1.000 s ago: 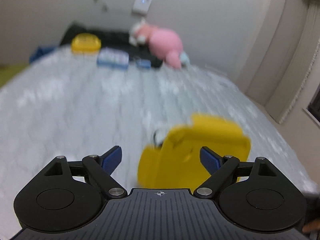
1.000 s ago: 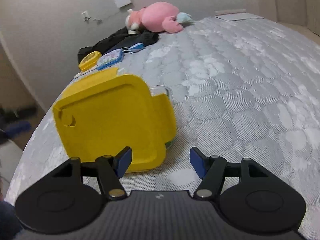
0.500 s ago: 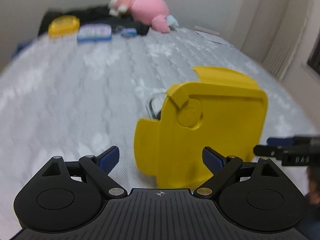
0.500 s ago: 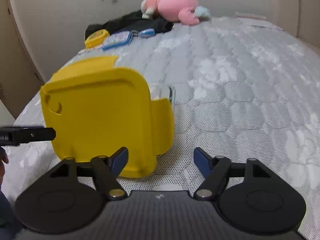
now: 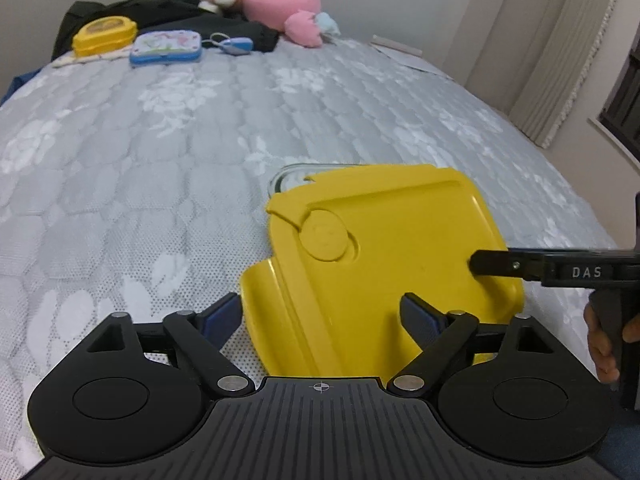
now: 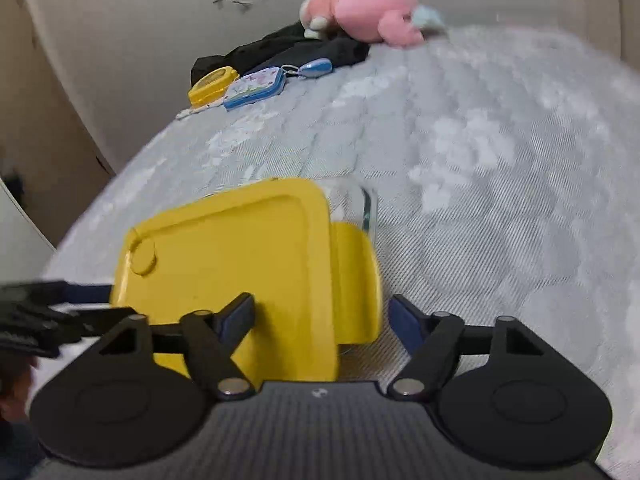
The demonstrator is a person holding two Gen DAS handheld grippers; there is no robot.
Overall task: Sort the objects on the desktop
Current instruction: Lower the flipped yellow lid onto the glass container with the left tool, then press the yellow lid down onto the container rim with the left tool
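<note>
A yellow lid (image 5: 384,256) lies askew on a clear glass container (image 5: 288,174) on the grey mattress. My left gripper (image 5: 322,316) is open, its blue fingertips on either side of the lid's near left flap. My right gripper (image 6: 322,316) is open around the lid's right flap (image 6: 356,276); the lid (image 6: 228,256) and the glass rim (image 6: 366,208) show there too. The right gripper's finger (image 5: 520,266) reaches over the lid's right edge in the left wrist view. Neither gripper holds anything.
At the far end lie a small yellow box (image 5: 105,34), a blue-edged case (image 5: 166,46), a blue key fob (image 5: 236,45), black clothing (image 5: 180,16) and a pink plush toy (image 5: 280,0). A wall and curtain (image 5: 560,40) stand on the right.
Both grippers have moved closer to the yellow lid. The lid now lies flatter over the glass container than before. Both stay open.
</note>
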